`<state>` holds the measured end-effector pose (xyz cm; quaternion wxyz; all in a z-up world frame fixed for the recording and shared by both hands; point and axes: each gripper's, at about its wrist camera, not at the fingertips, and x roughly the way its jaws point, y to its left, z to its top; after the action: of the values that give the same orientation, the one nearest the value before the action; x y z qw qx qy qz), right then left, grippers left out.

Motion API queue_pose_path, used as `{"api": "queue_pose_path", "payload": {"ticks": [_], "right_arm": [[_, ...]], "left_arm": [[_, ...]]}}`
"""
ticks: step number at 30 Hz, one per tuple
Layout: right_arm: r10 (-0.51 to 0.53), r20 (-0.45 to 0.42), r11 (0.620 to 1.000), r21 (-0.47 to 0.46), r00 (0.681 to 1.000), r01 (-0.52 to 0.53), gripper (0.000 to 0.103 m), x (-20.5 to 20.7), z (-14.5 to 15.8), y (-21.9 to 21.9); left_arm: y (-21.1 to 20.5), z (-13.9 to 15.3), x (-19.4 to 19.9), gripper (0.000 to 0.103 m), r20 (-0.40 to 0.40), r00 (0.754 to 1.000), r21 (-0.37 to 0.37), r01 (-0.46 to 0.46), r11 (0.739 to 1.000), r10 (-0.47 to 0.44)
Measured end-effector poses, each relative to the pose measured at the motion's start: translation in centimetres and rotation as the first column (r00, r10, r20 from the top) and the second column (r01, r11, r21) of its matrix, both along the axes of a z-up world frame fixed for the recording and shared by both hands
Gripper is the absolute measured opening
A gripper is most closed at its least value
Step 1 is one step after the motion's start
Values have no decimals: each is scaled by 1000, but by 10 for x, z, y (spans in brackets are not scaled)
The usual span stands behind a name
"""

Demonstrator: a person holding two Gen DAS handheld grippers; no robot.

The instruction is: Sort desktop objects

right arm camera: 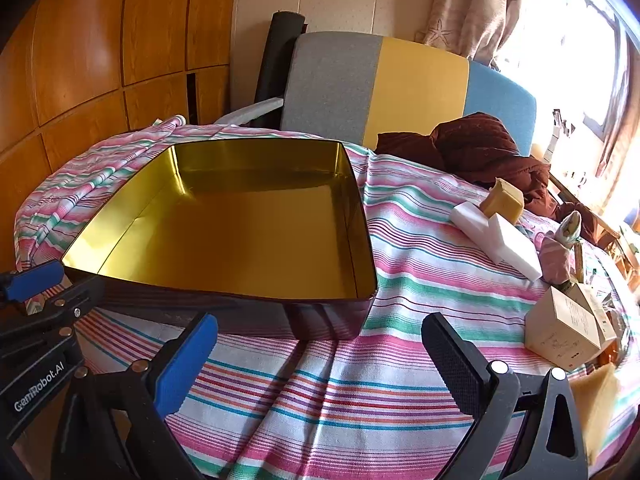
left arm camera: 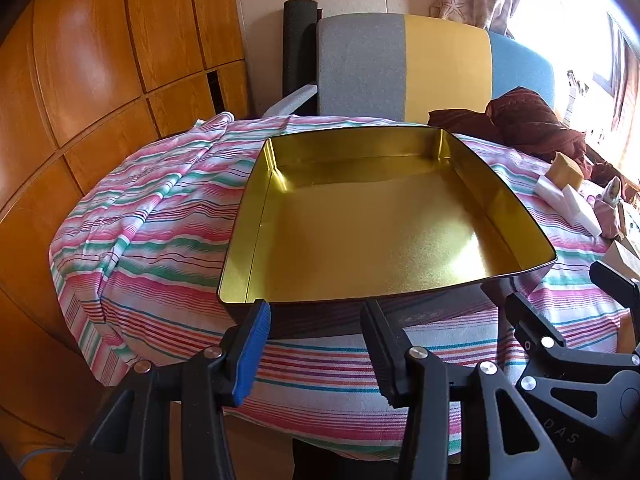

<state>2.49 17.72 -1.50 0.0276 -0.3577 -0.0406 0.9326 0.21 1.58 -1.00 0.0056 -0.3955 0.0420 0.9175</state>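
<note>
Both the left gripper (left arm camera: 316, 320) and right gripper (right arm camera: 320, 340) hover with jaws spread, holding nothing, near the empty gold tin (right arm camera: 224, 216); white sponges (right arm camera: 496, 236) lie right.

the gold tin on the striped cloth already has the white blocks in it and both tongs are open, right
Not quite. The gold tin is empty; the white blocks lie on the striped cloth to its right, as the right wrist view shows. Both the left tongs and right tongs are open.

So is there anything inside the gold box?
No, the gold box is empty; only its shiny bare bottom and walls show.
</note>
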Motion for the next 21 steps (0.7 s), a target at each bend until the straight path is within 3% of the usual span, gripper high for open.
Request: {"api": "queue_pose_path", "payload": {"ticks": [21], "right_arm": [[-4, -18, 1000, 19, 1000, 4, 103, 5, 1, -3]], "left_arm": [[8, -2, 2, 48, -2, 1000, -12, 6, 1000, -6]]}}
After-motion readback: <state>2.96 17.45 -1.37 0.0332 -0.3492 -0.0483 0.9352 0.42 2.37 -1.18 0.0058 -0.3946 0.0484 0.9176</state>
